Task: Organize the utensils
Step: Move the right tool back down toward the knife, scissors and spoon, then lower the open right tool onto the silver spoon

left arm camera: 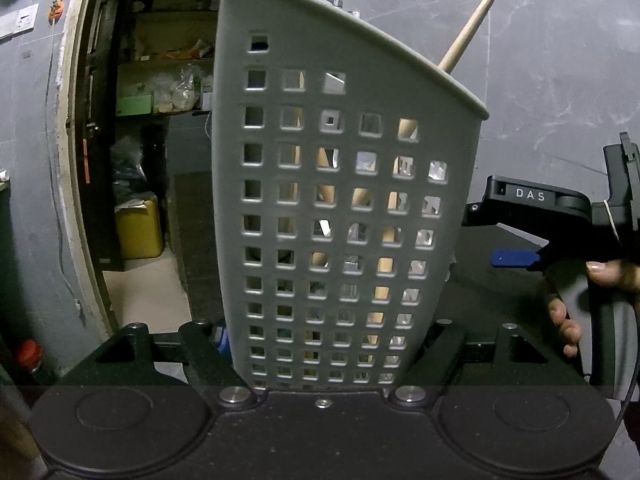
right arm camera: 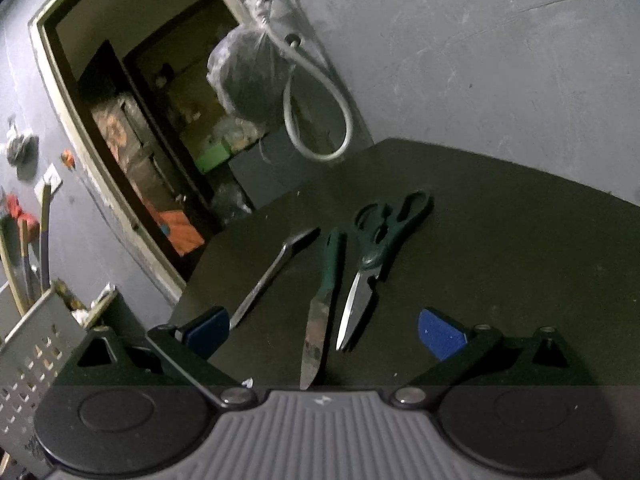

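Observation:
A grey perforated utensil holder (left arm camera: 344, 200) fills the left wrist view, with my left gripper (left arm camera: 328, 336) shut on its base. A wooden handle (left arm camera: 472, 24) sticks out of its top, and several more utensils show through the holes. In the right wrist view a metal spoon (right arm camera: 272, 276), a green-handled knife (right arm camera: 320, 312) and dark scissors (right arm camera: 380, 248) lie side by side on the black table (right arm camera: 500, 240). My right gripper (right arm camera: 324, 334) is open, its blue pads either side of the knife blade without touching it. The holder's corner (right arm camera: 36, 344) shows at lower left.
A person's hand (left arm camera: 568, 320) holds the right gripper (left arm camera: 504, 228) to the right of the holder. A grey wall stands behind the table. To the left is a doorway (right arm camera: 132, 128) into a cluttered storeroom. A bag and a hose loop (right arm camera: 320, 120) hang on the wall.

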The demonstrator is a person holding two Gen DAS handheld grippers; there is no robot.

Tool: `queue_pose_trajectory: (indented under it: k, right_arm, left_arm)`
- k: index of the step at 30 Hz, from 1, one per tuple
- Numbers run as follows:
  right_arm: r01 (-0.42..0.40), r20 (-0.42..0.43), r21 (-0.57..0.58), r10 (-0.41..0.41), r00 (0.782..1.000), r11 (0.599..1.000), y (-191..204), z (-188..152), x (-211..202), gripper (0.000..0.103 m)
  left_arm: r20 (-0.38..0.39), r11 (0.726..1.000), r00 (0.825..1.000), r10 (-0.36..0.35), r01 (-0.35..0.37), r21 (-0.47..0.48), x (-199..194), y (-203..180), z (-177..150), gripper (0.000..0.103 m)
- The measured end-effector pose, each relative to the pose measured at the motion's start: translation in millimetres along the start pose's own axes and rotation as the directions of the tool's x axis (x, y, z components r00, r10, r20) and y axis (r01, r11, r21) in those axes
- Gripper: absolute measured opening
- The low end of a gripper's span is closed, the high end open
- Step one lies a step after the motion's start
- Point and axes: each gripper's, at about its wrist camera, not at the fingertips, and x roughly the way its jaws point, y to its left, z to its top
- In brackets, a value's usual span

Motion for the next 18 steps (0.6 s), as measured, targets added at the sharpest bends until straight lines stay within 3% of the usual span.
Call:
queue_pose_trajectory:
  k: [9, 13, 18]
  right_arm:
    - [-0.007, -0.067, -0.025, 0.005, 0.998, 1.0, 2.2, 7.3, 8.0, 0.103]
    - [0.026, -0.11, -0.074, -0.034, 0.993, 0.997, 10.3, 30.0, 19.4, 0.103]
    - [0.066, -0.096, -0.16, -0.082, 0.992, 0.985, 32.4, 69.2, 46.7, 0.103]
  left_arm:
    - [0.006, 1.0, 1.0, 0.001, -0.001, -0.007, -0.4, -3.1, -2.5, 0.076]
    - [0.007, 1.0, 1.0, -0.003, 0.003, -0.006, -1.4, -2.5, -2.7, 0.076]
    - [0.003, 1.0, 1.0, -0.005, 0.005, -0.001, -0.9, -2.5, -1.8, 0.076]
